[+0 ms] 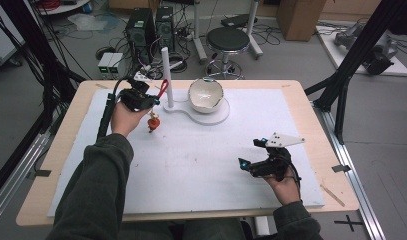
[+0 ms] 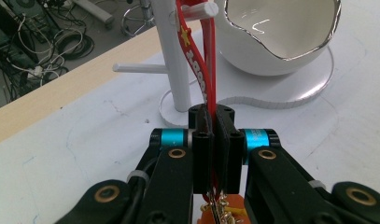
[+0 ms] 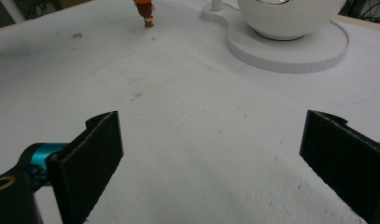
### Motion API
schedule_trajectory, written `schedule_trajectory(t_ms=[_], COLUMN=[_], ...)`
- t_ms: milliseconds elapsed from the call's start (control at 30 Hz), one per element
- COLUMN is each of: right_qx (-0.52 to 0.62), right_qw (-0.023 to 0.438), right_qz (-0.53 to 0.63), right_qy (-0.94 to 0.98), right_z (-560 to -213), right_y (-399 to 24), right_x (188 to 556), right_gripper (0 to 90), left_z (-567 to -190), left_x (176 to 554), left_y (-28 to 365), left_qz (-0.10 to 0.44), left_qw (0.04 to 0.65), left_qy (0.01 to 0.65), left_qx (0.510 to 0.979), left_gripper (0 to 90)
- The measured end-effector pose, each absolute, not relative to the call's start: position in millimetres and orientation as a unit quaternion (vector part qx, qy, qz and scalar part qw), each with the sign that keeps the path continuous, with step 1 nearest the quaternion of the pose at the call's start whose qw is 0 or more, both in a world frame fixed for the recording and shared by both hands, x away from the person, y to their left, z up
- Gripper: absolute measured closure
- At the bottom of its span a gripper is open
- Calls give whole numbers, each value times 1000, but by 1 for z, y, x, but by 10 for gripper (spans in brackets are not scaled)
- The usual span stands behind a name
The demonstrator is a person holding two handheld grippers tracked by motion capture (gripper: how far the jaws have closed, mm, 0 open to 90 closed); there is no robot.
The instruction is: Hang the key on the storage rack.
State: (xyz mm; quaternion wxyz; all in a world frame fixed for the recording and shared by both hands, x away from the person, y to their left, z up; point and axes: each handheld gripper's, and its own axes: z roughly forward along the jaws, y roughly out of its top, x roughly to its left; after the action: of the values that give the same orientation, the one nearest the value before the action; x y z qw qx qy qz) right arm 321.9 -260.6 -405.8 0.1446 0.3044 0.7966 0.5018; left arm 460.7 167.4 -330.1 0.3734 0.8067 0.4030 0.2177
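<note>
Table (image 1: 311, 107): pale wood top with rounded corners, spanning the middle of the high view.
Mat (image 1: 206, 160): matte white sheet, faintly scuffed and grainy, covering most of the table.
Stand base (image 1: 211, 119): flat white plate with a curved outline and ribbed edge, upper centre of the high view.
Bowl (image 1: 206, 95): glossy white, round, with a jagged eggshell-like rim, sitting on the stand base.
Post (image 1: 166, 75): slim white cylinder, upright on the narrow end of the stand base, with short round pegs sticking out sideways.
Left gripper (image 1: 152, 101): black, with blue collars, at upper left of centre in the high view; its jaws are clamped tight on the red strap.
Right gripper (image 1: 251, 153): black with a grey three-cornered plate, lower right of the high view; jaws spread wide over bare mat, nothing between them.
Red strap (image 2: 196, 60): flat ribbon with white lettering and a yellow star, running from a peg on the post down into the left jaws.
Charm (image 1: 153, 122): small orange figure hanging below the left gripper, just above the mat.
</note>
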Motion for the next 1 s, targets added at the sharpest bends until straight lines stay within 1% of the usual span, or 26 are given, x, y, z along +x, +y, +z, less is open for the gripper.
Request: schedule_trajectory(t_ms=[100,167,367,633,1000], right_qx=[305,308,305,310,315], right_qw=[145,143,145,143,150], right_qz=[502,501,501,502,505], right_qy=[796,796,797,794,789], right_z=[-406,-406,-406,-405,-404], right_y=[-261,-261,-261,-262,-267], right_x=[322,321,322,322,321], right_gripper=[49,49,49,49,49], left_z=[-331,-331,-328,-324,-325], left_x=[462,462,460,456,444], left_y=[167,167,169,170,171], left_qz=[214,215,214,211,194], left_qw=[372,374,381,391,411], left_qy=[403,408,403,387,374], left_qx=[808,805,804,808,809], left_gripper=[850,776,751,739,685])
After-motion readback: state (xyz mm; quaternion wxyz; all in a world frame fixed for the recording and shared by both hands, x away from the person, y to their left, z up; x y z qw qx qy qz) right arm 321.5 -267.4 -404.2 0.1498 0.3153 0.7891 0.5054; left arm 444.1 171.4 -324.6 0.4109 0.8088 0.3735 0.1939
